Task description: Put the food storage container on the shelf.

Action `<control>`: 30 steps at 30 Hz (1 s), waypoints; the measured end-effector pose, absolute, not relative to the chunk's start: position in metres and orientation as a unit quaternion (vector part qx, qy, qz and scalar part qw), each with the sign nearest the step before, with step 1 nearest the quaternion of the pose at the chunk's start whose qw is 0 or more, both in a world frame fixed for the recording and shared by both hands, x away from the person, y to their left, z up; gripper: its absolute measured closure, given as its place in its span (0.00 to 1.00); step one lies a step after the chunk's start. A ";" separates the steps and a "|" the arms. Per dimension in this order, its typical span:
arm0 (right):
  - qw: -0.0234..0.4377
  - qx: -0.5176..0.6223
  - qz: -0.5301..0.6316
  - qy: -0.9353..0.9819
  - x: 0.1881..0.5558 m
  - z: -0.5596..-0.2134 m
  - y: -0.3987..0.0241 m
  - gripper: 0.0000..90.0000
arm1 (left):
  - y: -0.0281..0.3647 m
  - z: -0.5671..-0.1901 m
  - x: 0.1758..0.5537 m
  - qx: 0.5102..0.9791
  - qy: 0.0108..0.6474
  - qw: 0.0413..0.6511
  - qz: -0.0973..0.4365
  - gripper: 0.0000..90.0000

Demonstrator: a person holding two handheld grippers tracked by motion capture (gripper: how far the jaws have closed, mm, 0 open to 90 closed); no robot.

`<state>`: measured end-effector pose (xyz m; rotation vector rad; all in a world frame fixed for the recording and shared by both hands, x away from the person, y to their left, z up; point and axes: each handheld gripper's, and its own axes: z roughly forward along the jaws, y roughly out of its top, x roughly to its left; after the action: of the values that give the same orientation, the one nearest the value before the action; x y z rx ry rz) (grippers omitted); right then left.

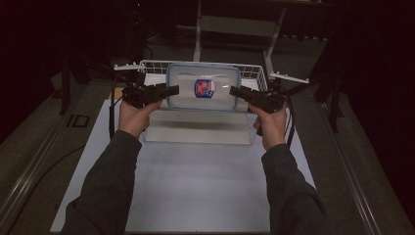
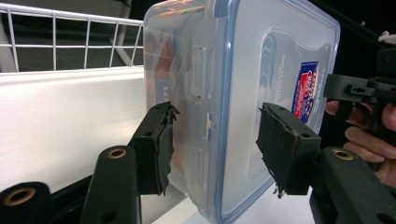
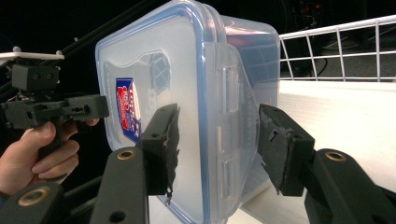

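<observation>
While I hold one clear plastic food container (image 1: 204,87) up above the white wire basket (image 1: 254,71), my left hand-held gripper (image 1: 172,90) is clamped on its left short end and my right hand-held gripper (image 1: 236,91) is clamped on its right short end, each pair of jaws straddling the side clip with one pad on the lid face and one on the tub wall. The container is a rounded rectangle, smooth and see-through, with a blue seal strip running round the lid rim and one red, white and blue label (image 1: 204,88) in the middle of the lid; the lid faces me in the high view. In the left gripper view the pads (image 2: 156,147) are black foam, ragged and torn along their edges, and the moulded hinge clip (image 2: 201,74) sits between them; the right gripper view shows the same worn foam (image 3: 164,147) either side of the clip (image 3: 227,100) on that end. The basket is thin white wire in a square grid with a flat white liner, standing at the far end of the white board (image 1: 195,191) on the desk. Near me the board lies bare between my two dark sleeves (image 1: 110,186), while dark frames stand close beyond the basket.
</observation>
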<state>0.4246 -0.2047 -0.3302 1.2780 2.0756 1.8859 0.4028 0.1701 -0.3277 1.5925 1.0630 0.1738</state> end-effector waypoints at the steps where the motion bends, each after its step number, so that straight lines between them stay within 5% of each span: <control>1: 0.029 0.418 0.612 0.671 0.426 -0.330 -0.204 0.55 | 0.170 -0.327 0.404 0.679 0.455 0.572 0.071 0.51; 9: 0.019 0.436 0.612 0.660 0.432 -0.330 -0.204 0.54 | 0.165 -0.325 0.409 0.673 0.473 0.560 0.094 0.48; 23: 0.110 0.447 0.560 0.689 0.431 -0.323 -0.202 0.49 | 0.153 -0.330 0.406 0.698 0.461 0.536 0.115 0.47; 27: 0.141 0.413 0.549 0.713 0.420 -0.317 -0.200 0.51 | 0.157 -0.326 0.399 0.699 0.454 0.538 0.125 0.47; 30: 0.169 0.387 0.536 0.731 0.409 -0.313 -0.196 0.62 | 0.159 -0.323 0.391 0.701 0.448 0.539 0.135 0.47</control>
<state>0.4091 -0.1956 -0.3130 1.0988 2.0769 1.5248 0.3913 0.1590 -0.3228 1.6663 1.0648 0.3211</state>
